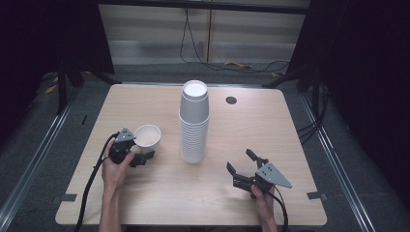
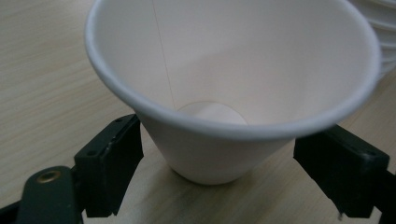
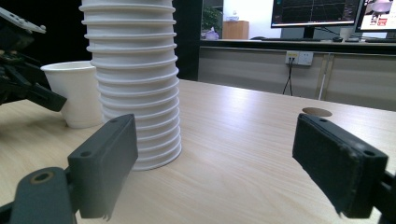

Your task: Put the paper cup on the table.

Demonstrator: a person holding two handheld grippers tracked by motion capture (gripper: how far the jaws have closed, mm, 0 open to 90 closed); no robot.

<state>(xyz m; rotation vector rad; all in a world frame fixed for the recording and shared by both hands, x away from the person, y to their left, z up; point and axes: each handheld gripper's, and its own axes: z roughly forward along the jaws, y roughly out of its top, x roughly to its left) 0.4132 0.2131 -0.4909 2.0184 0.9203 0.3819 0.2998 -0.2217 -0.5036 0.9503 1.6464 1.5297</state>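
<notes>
We count one single paper cup (image 1: 148,137) standing upright on the table (image 1: 159,193), left of one tall stack of cups (image 1: 194,123) placed upside down near the table's middle; the stack's rims are too tightly packed for an exact count. Two grippers are in view. We see the left gripper (image 1: 141,158) with its jaws spread wide on either side of the single cup's base, apart from its wall. The right gripper (image 1: 240,162) is wide open, holding nothing, pointing toward the stack. One round hole (image 1: 231,100) sits at the table's far side. We read no brands or writing anywhere.
</notes>
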